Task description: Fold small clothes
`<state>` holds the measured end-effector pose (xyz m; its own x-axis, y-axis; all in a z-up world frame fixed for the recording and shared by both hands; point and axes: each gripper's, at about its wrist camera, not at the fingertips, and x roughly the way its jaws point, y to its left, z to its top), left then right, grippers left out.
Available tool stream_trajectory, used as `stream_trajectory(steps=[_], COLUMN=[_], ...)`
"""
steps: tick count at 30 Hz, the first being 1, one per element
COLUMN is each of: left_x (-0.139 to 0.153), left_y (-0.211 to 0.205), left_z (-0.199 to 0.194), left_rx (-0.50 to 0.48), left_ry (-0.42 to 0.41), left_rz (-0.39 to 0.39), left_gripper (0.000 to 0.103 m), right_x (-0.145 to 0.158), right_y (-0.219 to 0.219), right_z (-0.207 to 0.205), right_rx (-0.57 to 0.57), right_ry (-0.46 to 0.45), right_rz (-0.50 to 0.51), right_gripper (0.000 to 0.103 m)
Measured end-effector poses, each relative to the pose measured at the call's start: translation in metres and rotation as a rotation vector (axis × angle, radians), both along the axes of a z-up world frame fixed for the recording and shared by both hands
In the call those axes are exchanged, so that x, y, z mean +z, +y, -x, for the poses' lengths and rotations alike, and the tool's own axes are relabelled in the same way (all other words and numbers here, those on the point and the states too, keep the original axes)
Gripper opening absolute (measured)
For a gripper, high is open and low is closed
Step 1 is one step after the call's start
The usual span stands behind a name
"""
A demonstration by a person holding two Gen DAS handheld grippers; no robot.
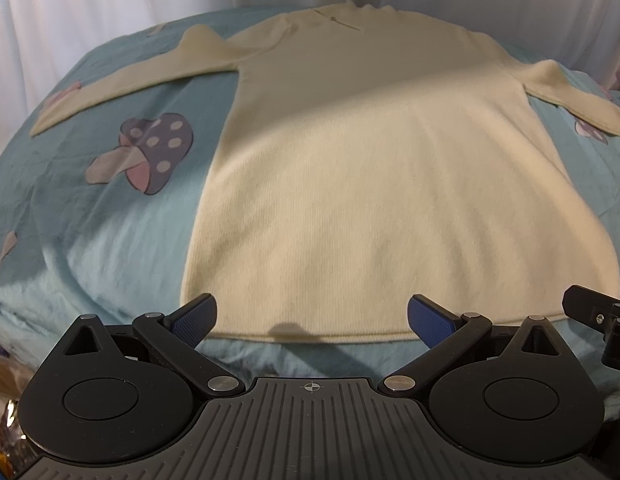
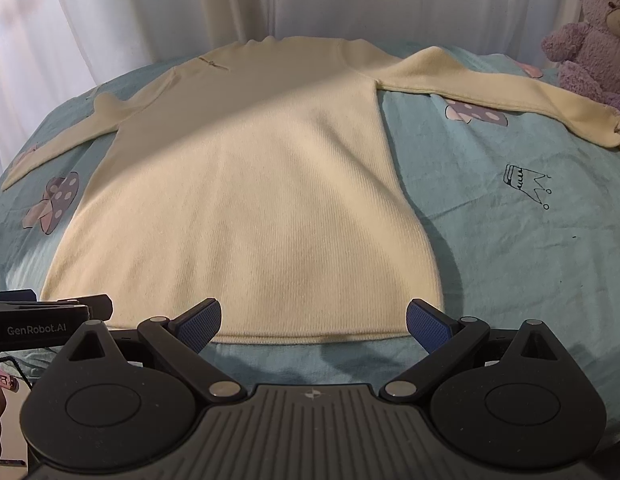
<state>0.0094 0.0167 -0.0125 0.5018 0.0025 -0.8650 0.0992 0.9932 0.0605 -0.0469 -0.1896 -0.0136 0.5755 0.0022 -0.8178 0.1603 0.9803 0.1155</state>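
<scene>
On the bed: cream sweater flat, sleeves spread;
Handling: soft, light, limp; take the hem corners;
Jaws: left gripper and right gripper spread wide, empty

Left gripper and right gripper both spread wide, side by side.
</scene>
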Motion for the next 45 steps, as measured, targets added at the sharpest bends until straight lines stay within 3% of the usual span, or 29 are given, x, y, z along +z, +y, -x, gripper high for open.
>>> stream_trajectory(steps=[12,21,25,29,31,37,39,41,43,45], left_x=[-0.004,-0.007,-0.005,-0.003,-0.004,-0.019,-0.026,-0.031,-0.034,-0.035], left_y=[-0.003,-0.004,-0.005,-0.007,-0.006,-0.003,0.000,0.003,0.004,0.004], left_z=[-0.007,-0.025,-0.047,-0.077,-0.096,-0.151,-0.163,-0.172,-0.178,-0.181], left_rx=[-0.007,-0.018,-0.016,-0.010,0.000,0.037,0.052,0.055,0.053,0.043], left_ry=[0.024,0.022,0.001,-0.031,-0.051,-0.056,-0.040,-0.014,-0.014,-0.026], left_rz=[-0.006,-0.004,-0.011,-0.001,0.007,0.031,0.042,0.063,0.080,0.073], left_gripper=[0.103,0.103,0.103,0.103,0.103,0.103,0.103,0.103,0.103,0.103], right_x=[-0.005,-0.001,-0.005,-0.012,-0.014,-0.046,-0.060,-0.074,-0.086,-0.098], right_y=[-0.006,-0.033,-0.074,-0.149,-0.189,-0.310,-0.340,-0.361,-0.375,-0.387], right_z=[-0.004,0.002,-0.016,-0.032,-0.040,-0.069,-0.074,-0.076,-0.079,-0.081], right_rx=[0.000,0.019,-0.108,-0.338,-0.490,-0.857,-0.948,-1.024,-1.078,-1.134], right_ry=[-0.001,-0.250,-0.271,-0.416,-0.483,-0.479,-0.466,-0.472,-0.484,-0.501], right_rz=[-0.027,-0.041,-0.095,-0.227,-0.222,-0.395,-0.467,-0.551,-0.597,-0.632], right_gripper=[0.099,0.099,0.099,0.099,0.099,0.096,0.073,0.060,0.053,0.037])
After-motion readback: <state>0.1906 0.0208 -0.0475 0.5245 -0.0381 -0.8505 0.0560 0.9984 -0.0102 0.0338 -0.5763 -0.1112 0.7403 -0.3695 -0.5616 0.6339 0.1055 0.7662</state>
